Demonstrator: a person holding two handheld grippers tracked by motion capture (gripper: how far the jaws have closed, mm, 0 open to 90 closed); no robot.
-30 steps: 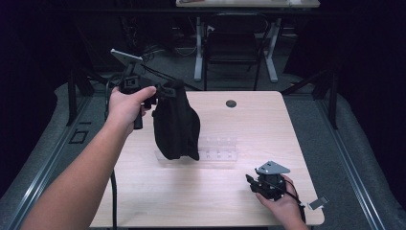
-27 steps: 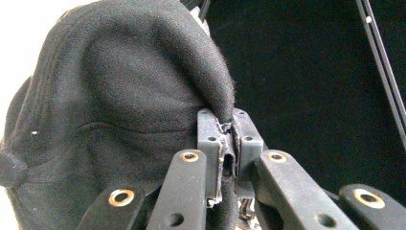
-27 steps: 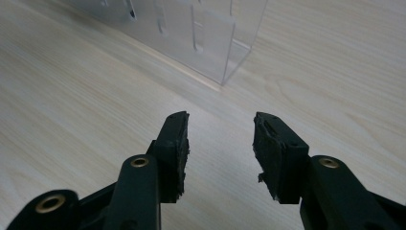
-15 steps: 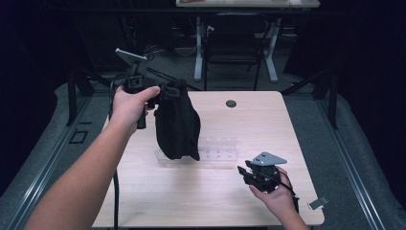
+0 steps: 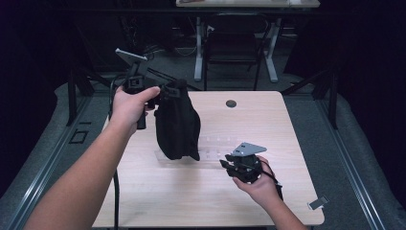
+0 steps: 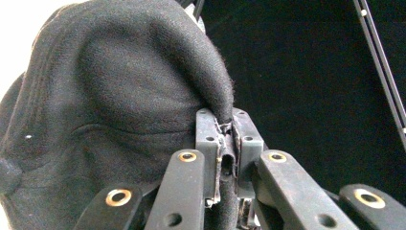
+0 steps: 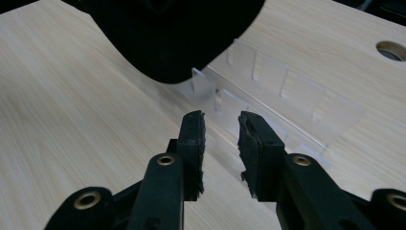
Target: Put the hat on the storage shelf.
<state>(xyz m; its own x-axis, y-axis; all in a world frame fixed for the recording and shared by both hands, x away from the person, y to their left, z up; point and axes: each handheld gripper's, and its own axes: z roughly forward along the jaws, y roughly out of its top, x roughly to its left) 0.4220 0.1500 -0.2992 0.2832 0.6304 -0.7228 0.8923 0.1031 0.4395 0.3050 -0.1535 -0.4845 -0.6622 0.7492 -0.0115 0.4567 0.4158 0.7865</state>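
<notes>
High view: no writing is legible. Left gripper point(image 5: 165, 91), jaws clamped on the black cloth's point(image 5: 176, 127) top edge, hangs it over the clear tray point(image 5: 218, 146) mid-table. Right gripper point(image 5: 229, 165), half open and just closing, empty, sits near the tray's front edge.

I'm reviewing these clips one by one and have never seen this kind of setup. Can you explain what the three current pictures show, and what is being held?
A person, not a robot arm, works at a wooden table, holding a two-jawed claw in each hand. The high view looks down from above the person's side. The other two views come from cameras riding on each claw. The left claw is shut on the edge of a black cloth cap, lifting it above the table. The right claw holds nothing; its jaws have just been closing and a gap remains between them. It points at a clear plastic divided tray lying on the table, partly under the cap.
</notes>
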